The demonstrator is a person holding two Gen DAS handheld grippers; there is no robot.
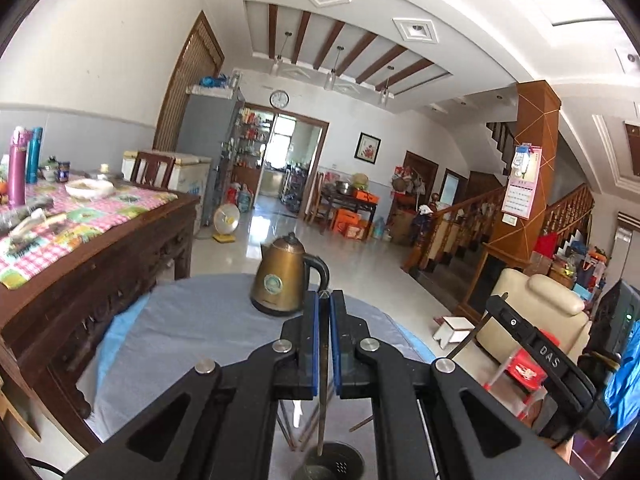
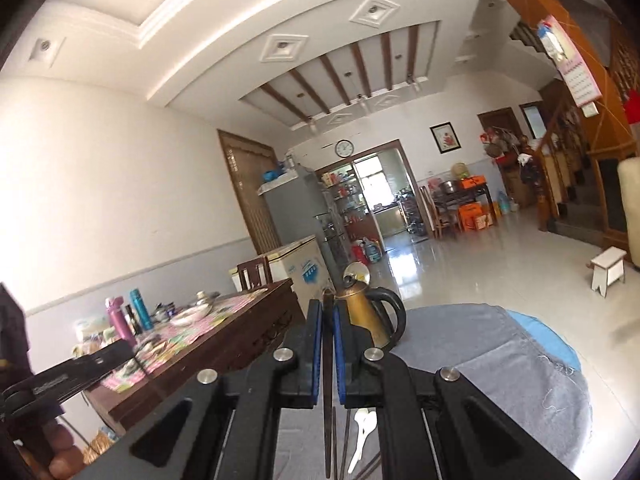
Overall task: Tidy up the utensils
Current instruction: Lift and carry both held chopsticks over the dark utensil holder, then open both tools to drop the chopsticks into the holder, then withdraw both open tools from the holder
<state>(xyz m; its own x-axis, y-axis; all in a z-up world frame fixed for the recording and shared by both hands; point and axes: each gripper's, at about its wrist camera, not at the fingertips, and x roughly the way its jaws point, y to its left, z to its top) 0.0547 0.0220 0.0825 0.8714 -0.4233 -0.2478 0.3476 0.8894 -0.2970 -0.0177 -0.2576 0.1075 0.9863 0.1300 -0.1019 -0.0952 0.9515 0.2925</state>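
Note:
My left gripper [image 1: 325,300] is shut on a dark chopstick [image 1: 323,392] that hangs down between the blue pads, its lower end inside a round metal utensil holder [image 1: 332,465] on the grey-clothed round table [image 1: 192,332]. More chopsticks [image 1: 308,420] lie beside the holder. My right gripper [image 2: 329,304] is shut on a dark chopstick [image 2: 328,420] held upright above the table [image 2: 500,344]. A white plastic spoon [image 2: 362,436] and other chopsticks [image 2: 345,444] lie on the cloth under it. The right gripper also shows at the right of the left wrist view [image 1: 496,304].
A brass electric kettle [image 1: 282,280] stands at the table's far edge, also in the right wrist view [image 2: 366,316]. A dark wooden dining table [image 1: 72,240] with flasks and dishes stands to the left. A cream armchair [image 1: 532,312] and a red stool [image 1: 520,372] are to the right.

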